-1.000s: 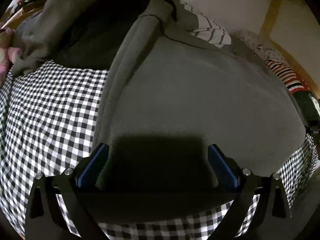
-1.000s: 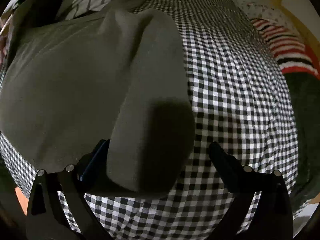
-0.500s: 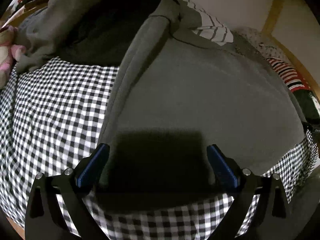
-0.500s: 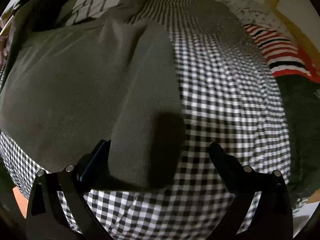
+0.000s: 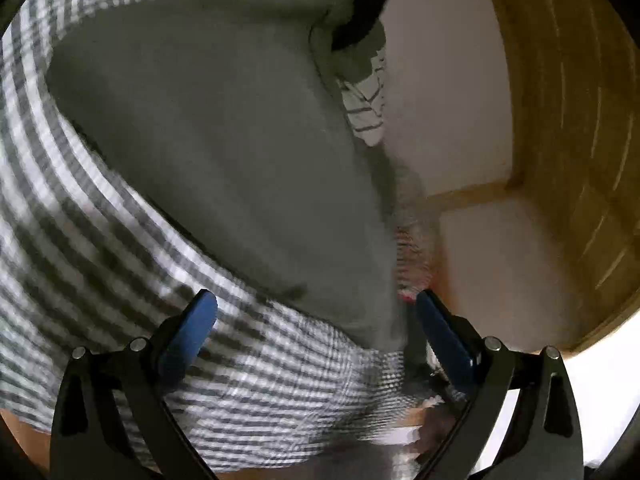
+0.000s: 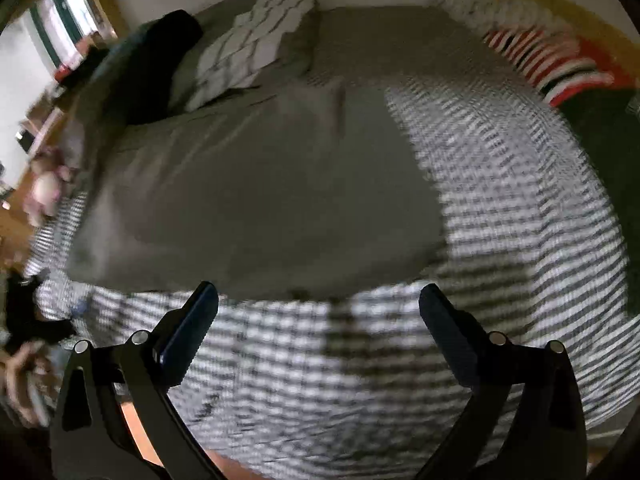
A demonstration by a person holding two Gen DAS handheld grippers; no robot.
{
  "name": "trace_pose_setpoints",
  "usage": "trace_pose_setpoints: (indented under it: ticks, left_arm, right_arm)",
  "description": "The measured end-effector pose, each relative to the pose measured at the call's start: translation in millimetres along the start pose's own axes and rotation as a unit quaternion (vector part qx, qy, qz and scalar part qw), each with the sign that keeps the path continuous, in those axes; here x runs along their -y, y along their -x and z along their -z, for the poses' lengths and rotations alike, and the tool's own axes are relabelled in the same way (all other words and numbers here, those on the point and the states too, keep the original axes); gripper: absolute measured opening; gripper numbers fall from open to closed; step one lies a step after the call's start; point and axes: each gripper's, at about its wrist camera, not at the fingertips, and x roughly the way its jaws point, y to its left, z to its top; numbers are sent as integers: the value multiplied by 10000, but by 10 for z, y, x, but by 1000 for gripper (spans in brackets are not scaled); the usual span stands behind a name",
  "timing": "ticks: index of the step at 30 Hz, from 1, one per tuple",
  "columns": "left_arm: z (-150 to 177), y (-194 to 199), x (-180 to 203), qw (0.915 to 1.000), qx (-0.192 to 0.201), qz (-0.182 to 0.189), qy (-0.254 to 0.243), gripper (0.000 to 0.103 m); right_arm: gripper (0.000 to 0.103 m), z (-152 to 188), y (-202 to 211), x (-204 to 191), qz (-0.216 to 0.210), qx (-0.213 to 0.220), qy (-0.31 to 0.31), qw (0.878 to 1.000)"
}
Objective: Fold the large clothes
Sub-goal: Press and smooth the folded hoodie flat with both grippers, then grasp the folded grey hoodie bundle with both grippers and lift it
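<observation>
A large olive-grey garment [image 5: 224,152] lies spread flat on a black-and-white checked bed cover [image 5: 100,264]. In the right wrist view the garment [image 6: 264,200] fills the middle, with the checked cover [image 6: 520,240] around it. My left gripper [image 5: 316,320] is open and empty, held above the garment's near corner. My right gripper [image 6: 318,312] is open and empty, just short of the garment's near hem. Both views are motion-blurred.
A striped white-and-grey cloth [image 6: 256,52] and a dark garment [image 6: 160,64] lie at the head of the bed. A red, white and black striped cloth [image 6: 560,64] lies at the far right. A wooden bed frame [image 5: 560,160] and white wall [image 5: 440,100] stand beside the bed.
Both grippers have pulled back and up from the garment. The left view has swung sharply towards the wall and wooden frame. Both stay open and empty.
</observation>
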Motion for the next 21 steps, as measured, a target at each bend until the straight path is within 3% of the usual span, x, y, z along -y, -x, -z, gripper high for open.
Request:
trace_pose_setpoints:
  ticks: [4,8,12,15,17,21]
  left_arm:
    - [-132,-393,-115,9955,89,498,800,98]
    - [-280,-625,-74,9945,230,329,963,98]
    - [-287,-602,-70,9916,212,407,1212,97]
    - [-242,-561,-128,9883,218,616,1379,97]
    - [-220,-559,-136,9883,205,636,1368,97]
    - [-201,-566,-115,9890,176,649,1316,97]
  right_arm:
    - [99,201,-205,-149,-556,-241,-331,9976]
    - [99,370,-330,-254,-1063,-340,-631,9918]
    - [99,496,-521,-343,-1880,-468,-1143,9744]
    - [99,515,-730,-404,-2715,-419,-1769,9451]
    - [99,476,-947,-415,-3152,-439,-2310,9195]
    - [99,381,-1296,-363,-3446,-178,-3235,8811]
